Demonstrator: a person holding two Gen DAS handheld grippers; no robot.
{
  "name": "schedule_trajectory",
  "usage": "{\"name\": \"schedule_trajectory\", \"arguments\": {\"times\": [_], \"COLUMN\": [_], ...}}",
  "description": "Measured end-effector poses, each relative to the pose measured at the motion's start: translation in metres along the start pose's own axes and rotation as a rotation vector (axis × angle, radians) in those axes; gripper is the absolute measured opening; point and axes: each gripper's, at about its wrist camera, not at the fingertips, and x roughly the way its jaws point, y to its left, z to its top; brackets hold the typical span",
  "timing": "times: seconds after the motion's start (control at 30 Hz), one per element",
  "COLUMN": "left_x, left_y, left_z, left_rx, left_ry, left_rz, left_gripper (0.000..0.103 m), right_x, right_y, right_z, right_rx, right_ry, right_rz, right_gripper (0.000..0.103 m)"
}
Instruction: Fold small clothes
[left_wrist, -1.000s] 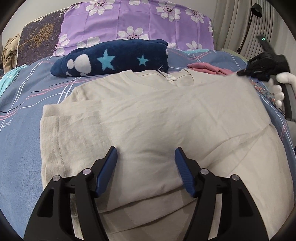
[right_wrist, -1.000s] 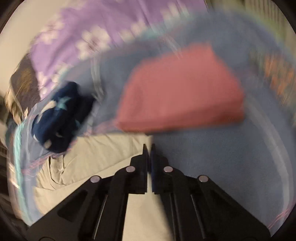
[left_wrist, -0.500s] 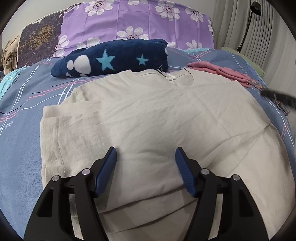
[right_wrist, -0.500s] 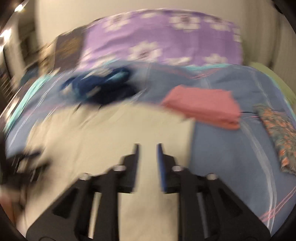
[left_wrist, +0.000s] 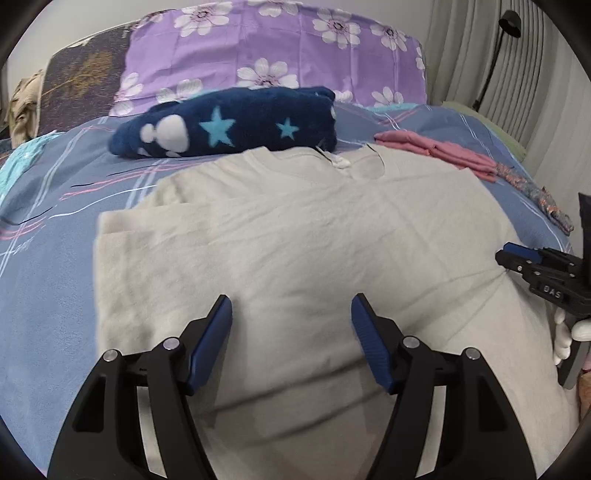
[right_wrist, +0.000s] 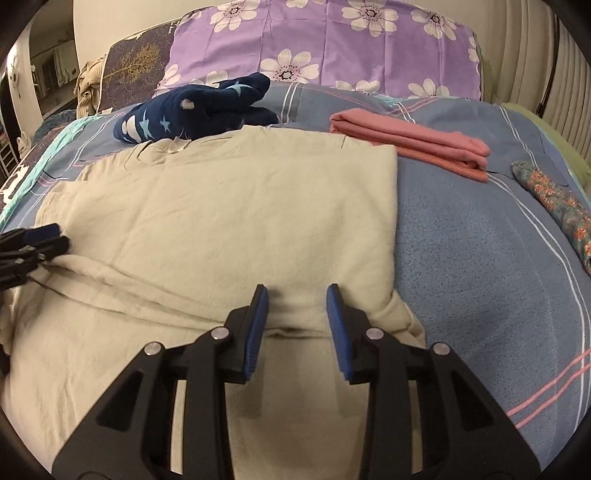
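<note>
A beige T-shirt (left_wrist: 295, 240) lies flat on the blue bed, its sides folded in, collar toward the pillows. It also shows in the right wrist view (right_wrist: 221, 206). My left gripper (left_wrist: 291, 314) is open and empty, hovering over the shirt's lower middle. My right gripper (right_wrist: 297, 302) is open and empty over the shirt's lower right part, near its folded right edge. The right gripper shows at the right edge of the left wrist view (left_wrist: 517, 258). The left gripper shows at the left edge of the right wrist view (right_wrist: 37, 240).
A navy star-patterned fleece (left_wrist: 229, 125) lies behind the shirt collar. A folded pink garment (right_wrist: 406, 140) and a floral cloth (right_wrist: 561, 206) lie to the right on the blue sheet (right_wrist: 480, 240). Purple flowered pillows (left_wrist: 277, 48) stand at the back.
My right gripper swung back from the pink garment to the shirt's right side and opened. The left gripper stayed open in place.
</note>
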Motion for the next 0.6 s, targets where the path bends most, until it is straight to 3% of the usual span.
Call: {"name": "schedule_trajectory", "arguments": {"times": [0.1,0.2,0.3,0.43,0.6], "left_x": [-0.034,-0.062,-0.083,-0.111,-0.131], "left_y": [0.004,0.006,0.013,0.020,0.016], "left_z": [-0.023,-0.058,-0.093,-0.124,-0.154], "left_rx": [-0.011,0.020,0.008,-0.061,-0.089], "left_ry": [-0.022,0.007,0.045,0.067,0.090], "left_rz": [-0.040,-0.008,-0.002,-0.087,-0.173], "left_gripper": [0.068,0.070,0.071,0.073,0.073], "right_x": [-0.002,-0.009,-0.025,-0.057,-0.099], "right_y": [-0.004,-0.017,-0.021,-0.027,-0.060], "right_z": [-0.005,-0.009,-0.021,-0.050,-0.101], "right_rx": [0.019,0.059,0.038,0.008,0.092], "right_ry": [-0.003,-0.007,0.006,0.009,0.032], "right_rz": [0.040,0.117,0.110,0.117,0.158], "right_gripper": [0.037,0.040,0.047,0.048,0.043]}}
